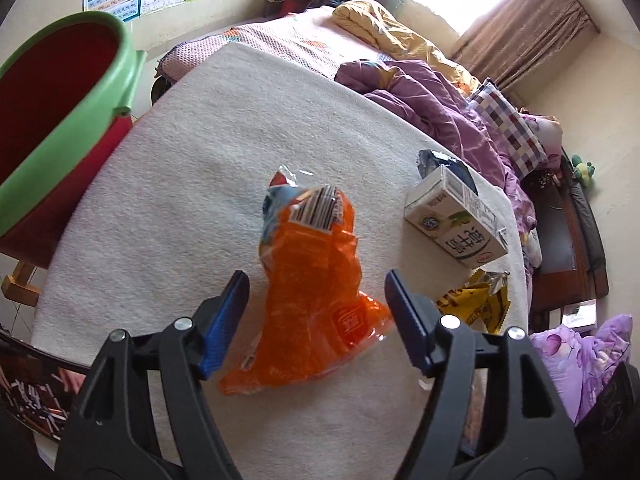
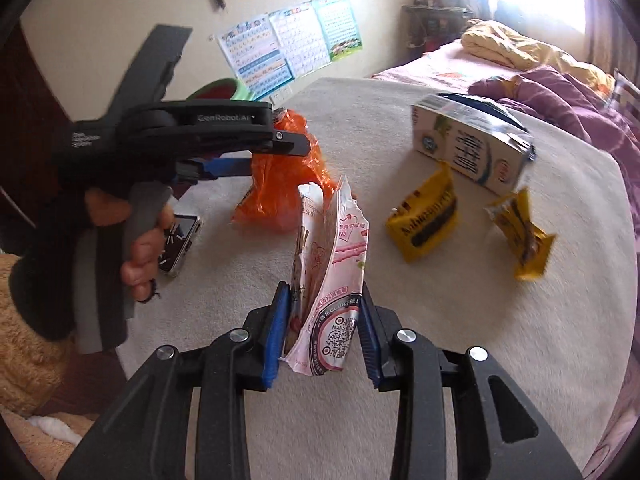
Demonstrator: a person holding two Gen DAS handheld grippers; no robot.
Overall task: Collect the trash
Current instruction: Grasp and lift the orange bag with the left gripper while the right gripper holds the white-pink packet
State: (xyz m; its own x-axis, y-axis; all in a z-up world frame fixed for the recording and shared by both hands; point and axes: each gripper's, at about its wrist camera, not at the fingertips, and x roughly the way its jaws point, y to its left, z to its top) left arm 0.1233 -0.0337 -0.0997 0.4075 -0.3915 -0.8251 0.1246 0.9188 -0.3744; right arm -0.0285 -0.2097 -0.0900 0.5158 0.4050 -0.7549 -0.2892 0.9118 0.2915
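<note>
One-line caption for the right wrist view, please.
Right gripper clamps a pink-and-white wrapper above the cream table cover; left gripper hovers open over an orange bag.

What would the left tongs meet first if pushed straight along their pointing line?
Probably the orange wrapper, lying on the cloth between the open left tongs, their pads clear of it.

The side of the left gripper (image 2: 240, 152) reads "GenRobot.AI" in pale letters — smaller print further back on it is too blurred to read. The pink wrapper (image 2: 332, 280) between the right fingers shows "CLUB" beside a QR code, while the milk carton (image 1: 456, 220) beyond the left fingertips bears large Chinese characters and a barcode.
</note>
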